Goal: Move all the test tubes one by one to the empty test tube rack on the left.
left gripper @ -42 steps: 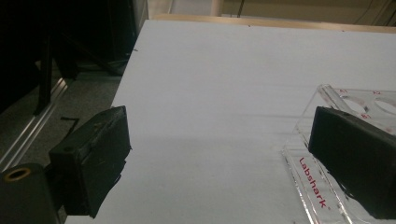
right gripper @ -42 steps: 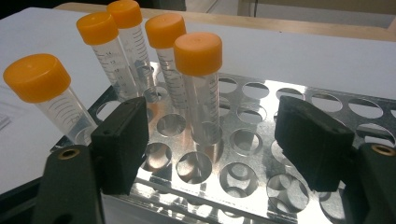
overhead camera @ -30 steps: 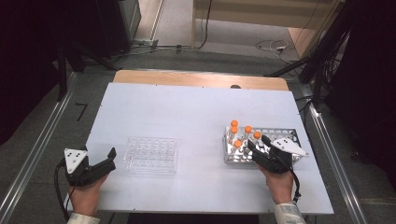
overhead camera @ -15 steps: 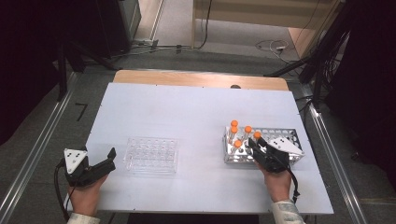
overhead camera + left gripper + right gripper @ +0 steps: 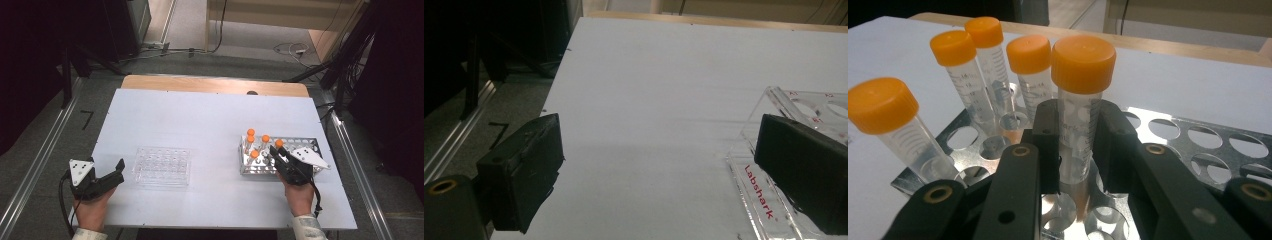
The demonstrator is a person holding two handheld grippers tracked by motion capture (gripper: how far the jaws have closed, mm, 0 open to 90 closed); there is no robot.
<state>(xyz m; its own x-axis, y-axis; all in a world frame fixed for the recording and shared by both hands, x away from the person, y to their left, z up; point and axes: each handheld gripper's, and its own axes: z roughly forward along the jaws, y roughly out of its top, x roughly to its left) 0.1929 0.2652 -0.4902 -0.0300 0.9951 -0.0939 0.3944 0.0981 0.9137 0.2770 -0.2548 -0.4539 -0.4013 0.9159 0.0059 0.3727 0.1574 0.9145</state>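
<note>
In the right gripper view the right gripper (image 5: 1075,145), low in the middle of the frame, has just been closing and now clamps its two black jaws on a clear tube (image 5: 1078,100) with an orange cap, which stands upright in the metal rack (image 5: 1198,145); four more orange-capped tubes rise at upper left. In the high view the left gripper (image 5: 112,175) sits at lower left, jaws wide apart and holding nothing, just beside the clear plastic tray (image 5: 161,166) on the white table (image 5: 200,115).
</note>
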